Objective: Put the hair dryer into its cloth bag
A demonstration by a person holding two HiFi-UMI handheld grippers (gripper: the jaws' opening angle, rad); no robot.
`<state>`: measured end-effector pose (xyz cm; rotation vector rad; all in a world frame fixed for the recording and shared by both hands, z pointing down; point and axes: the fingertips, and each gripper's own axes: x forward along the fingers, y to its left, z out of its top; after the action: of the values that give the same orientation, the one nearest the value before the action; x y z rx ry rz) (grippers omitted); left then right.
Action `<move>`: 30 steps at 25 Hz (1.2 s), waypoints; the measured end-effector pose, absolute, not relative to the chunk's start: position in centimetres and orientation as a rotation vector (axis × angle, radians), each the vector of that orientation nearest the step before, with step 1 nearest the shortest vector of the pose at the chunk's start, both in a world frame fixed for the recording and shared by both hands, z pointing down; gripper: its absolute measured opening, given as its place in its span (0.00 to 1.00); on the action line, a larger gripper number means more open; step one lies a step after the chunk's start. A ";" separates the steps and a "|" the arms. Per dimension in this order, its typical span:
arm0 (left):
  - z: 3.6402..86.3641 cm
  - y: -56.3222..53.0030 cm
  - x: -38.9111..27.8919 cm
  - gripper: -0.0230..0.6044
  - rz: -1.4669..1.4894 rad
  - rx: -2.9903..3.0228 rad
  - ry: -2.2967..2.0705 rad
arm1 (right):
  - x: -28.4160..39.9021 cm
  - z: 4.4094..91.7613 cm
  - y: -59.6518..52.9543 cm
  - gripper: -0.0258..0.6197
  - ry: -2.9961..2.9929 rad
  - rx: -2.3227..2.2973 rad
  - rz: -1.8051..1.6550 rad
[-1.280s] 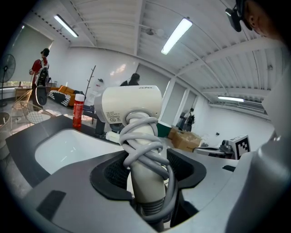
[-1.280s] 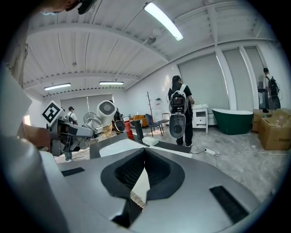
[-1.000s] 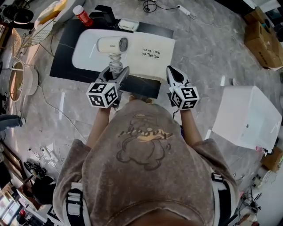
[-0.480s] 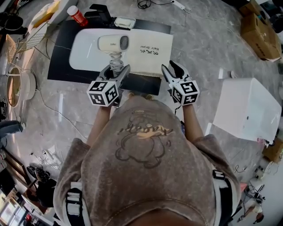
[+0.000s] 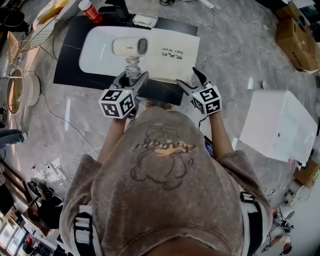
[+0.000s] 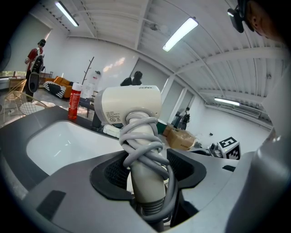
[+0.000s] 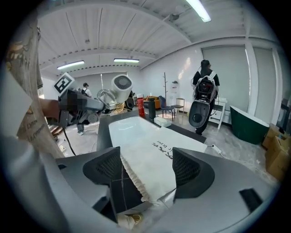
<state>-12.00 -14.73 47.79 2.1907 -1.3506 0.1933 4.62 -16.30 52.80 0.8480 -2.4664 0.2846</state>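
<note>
The cream hair dryer (image 5: 129, 47) has its grey cord wound round the handle and is held up over the white basin (image 5: 97, 55). My left gripper (image 5: 133, 77) is shut on that wrapped handle (image 6: 144, 150). The white cloth bag (image 5: 170, 54), with handwriting on it, lies flat to the right of the dryer. My right gripper (image 5: 191, 81) is at the bag's near frilled edge. Its jaws have just been opening, and they now stand wide on either side of the bag's edge (image 7: 145, 175) without pressing it. The right gripper view shows the dryer (image 7: 121, 84) raised at the left.
The basin and bag rest on a black tabletop (image 5: 70, 60). A red bottle (image 5: 88, 8) and a small white case (image 5: 145, 20) sit at its far edge. On the floor are a white box (image 5: 280, 127) to the right, cardboard boxes (image 5: 297, 35) and a wire basket (image 5: 30, 40).
My right gripper has gone from shut to wide open and sunk toward the bag's near edge. The left gripper still holds the hair dryer in the same place.
</note>
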 end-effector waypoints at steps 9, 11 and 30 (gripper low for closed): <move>48.0 -14.1 -12.9 0.45 0.182 2.151 -1.386 | 2.7 57.6 -15.9 0.56 -2.352 0.607 0.141; 48.0 -14.0 -13.1 0.45 0.182 2.144 -1.398 | 2.3 58.6 -15.9 0.54 -2.322 0.555 0.101; 48.4 -11.8 -15.4 0.45 0.142 2.046 -1.484 | 0.5 62.3 -15.7 0.32 -2.167 0.298 -0.179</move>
<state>-15.45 -11.76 48.40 2.0462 -1.4836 0.1425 0.45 -15.75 62.30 0.2984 -2.1665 -0.1791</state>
